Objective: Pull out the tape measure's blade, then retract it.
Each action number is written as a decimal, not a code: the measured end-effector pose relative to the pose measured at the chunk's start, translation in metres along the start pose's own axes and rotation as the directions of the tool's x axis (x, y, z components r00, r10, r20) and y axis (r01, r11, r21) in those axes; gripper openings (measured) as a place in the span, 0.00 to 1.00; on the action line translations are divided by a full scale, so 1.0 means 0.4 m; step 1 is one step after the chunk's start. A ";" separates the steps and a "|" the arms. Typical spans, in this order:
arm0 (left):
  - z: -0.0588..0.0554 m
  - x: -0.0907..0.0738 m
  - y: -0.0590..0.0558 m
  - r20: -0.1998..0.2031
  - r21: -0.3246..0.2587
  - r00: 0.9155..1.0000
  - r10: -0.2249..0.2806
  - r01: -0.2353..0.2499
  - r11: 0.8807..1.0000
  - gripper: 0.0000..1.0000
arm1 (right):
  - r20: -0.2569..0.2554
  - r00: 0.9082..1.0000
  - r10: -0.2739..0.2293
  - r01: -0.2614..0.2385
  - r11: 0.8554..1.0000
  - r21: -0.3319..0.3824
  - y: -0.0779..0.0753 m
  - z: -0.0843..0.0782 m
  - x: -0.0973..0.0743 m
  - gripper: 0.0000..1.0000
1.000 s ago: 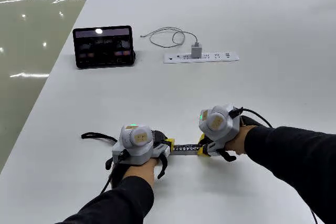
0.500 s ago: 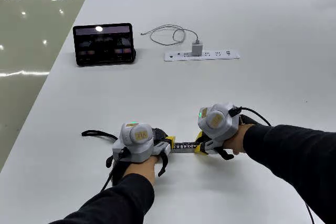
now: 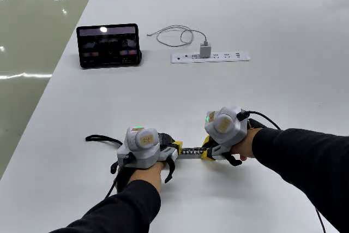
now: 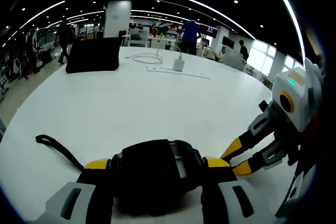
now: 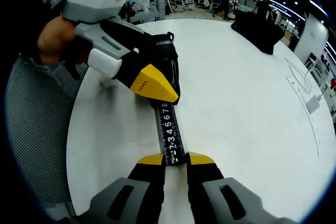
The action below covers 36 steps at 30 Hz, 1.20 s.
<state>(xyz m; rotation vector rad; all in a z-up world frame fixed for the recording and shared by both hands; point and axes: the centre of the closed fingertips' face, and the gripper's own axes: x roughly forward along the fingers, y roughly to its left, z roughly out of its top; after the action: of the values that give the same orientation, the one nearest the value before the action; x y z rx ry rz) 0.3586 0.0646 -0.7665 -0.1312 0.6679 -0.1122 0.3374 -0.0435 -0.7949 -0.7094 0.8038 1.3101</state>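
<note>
Jaws of left gripper [image 4: 157,163] clamping black tape measure [image 4: 157,178] on white table [image 3: 229,91]; right gripper [image 5: 175,159] pinching blade [image 5: 168,127] end. Grippers sitting slightly closer than second ago, exposed blade shortening. Blade hook hiding between right jaws. Tablet [image 3: 108,45], power strip [image 3: 210,57] lying farther back; office ceiling lights glowing beyond.

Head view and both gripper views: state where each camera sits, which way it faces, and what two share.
Head view: on the person's head, looking down at the table; both sleeves, left gripper and right gripper show.
Left gripper view: on the left gripper, facing low across the table toward the tablet; own jaws clamp the tape measure case.
Right gripper view: on the right gripper, facing along the blade to the case; own jaws pinch the blade.
Shared: both gripper views show the case and the opposite gripper.
</note>
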 end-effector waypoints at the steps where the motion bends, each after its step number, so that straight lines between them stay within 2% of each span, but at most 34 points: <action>1: 0.000 0.000 0.000 0.000 0.001 1.000 -0.001 0.001 1.000 0.64 | 0.000 1.000 -0.005 0.005 1.000 0.018 0.000 0.000 0.001 0.12; 17: 0.000 0.000 0.001 -0.004 -0.005 1.000 -0.008 0.008 1.000 0.63 | 0.006 1.000 0.003 -0.003 1.000 -0.009 0.004 0.011 0.008 0.11; 22: 0.000 -0.003 0.002 -0.019 -0.022 0.999 -0.027 0.027 0.999 0.63 | 0.024 1.000 0.008 -0.008 1.000 0.005 0.002 0.013 0.009 0.12; 30: -0.001 -0.005 0.001 -0.027 -0.028 0.998 -0.050 0.049 0.998 0.63 | 0.037 0.999 0.013 -0.012 0.999 -0.039 0.004 0.015 0.009 0.12; 36: -0.003 -0.007 -0.001 -0.032 -0.023 0.997 -0.070 0.070 0.997 0.62 | 0.040 0.999 0.026 -0.024 0.999 -0.032 0.006 0.023 0.012 0.12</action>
<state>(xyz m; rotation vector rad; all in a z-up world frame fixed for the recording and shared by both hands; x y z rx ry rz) 0.3557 0.0646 -0.7657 -0.1740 0.6971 -0.1748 0.3362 -0.0329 -0.7941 -0.6976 0.7636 1.3579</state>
